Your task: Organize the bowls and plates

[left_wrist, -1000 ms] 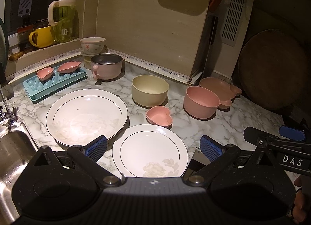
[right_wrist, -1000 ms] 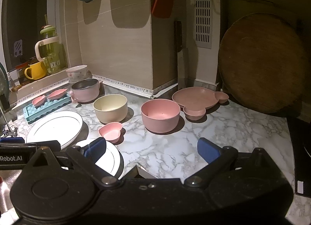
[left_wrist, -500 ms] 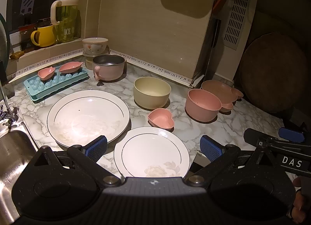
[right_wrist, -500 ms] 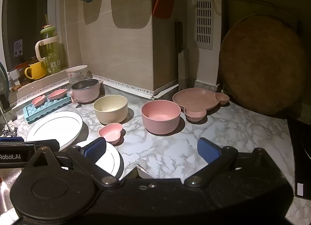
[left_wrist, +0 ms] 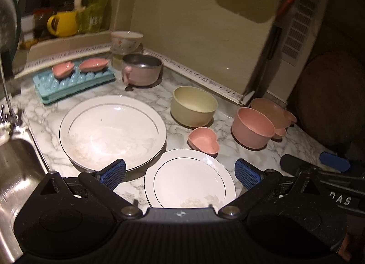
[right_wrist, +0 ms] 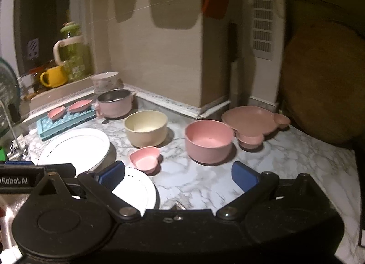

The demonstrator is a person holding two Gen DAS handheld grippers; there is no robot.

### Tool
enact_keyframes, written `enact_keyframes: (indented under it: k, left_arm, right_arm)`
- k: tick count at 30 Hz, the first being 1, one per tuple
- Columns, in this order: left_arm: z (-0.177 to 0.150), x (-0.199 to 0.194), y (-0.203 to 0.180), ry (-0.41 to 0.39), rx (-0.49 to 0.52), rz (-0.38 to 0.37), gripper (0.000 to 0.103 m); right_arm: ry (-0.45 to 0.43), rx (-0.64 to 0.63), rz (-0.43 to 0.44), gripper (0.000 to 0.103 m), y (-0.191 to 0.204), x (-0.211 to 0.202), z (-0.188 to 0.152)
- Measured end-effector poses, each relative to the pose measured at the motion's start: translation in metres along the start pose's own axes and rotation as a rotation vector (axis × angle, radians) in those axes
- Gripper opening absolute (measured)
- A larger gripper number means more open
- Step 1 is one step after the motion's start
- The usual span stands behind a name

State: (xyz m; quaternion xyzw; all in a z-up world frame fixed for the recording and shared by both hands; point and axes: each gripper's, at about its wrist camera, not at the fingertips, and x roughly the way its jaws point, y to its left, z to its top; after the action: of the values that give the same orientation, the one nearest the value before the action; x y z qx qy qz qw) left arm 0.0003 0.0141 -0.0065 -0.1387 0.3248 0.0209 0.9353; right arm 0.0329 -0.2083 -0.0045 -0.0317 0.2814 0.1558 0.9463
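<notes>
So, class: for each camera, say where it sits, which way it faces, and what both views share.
Left wrist: sits on the left tool, facing the small white plate; its open fingers and the right tool show.
Right wrist: sits on the right tool, facing the pink bowl; its open fingers show.
Shared: cream bowl, heart dish.

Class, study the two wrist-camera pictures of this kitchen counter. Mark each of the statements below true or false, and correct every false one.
1. Both the left gripper and the right gripper are open and hold nothing. True.
2. The heart-shaped pink dish sits inside the cream bowl. False: it stands on the counter in front of that bowl.
3. Two small pink dishes rest on the blue ice tray. True.
4. The small white plate is stacked on the large white plate. False: they lie side by side.
</notes>
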Motion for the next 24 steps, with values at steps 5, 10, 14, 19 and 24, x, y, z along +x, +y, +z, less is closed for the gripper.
enact_keyframes:
  k: [5,10,14,19,24]
  left_arm:
    - [0.007,0.012,0.011,0.009,-0.043,0.035,0.102]
    - [0.013,0.028,0.029,0.03,-0.113,0.102,0.102]
    - [0.019,0.039,0.052,0.02,-0.182,0.183,0.102]
    - [0.028,0.05,0.085,0.022,-0.243,0.272,0.102]
    - [0.032,0.061,0.109,0.042,-0.292,0.377,0.102]
  right_arm:
    - [0.012,-0.022,0.059,0.1,0.003,0.028,0.014]
    - [0.05,-0.078,0.135,0.097,0.015,0.062,0.025]
    - [0.105,-0.151,0.188,0.092,0.031,0.093,0.034]
    - [0.15,-0.195,0.275,0.087,0.048,0.124,0.046]
    - [0.221,-0.226,0.335,0.082,0.067,0.159,0.055]
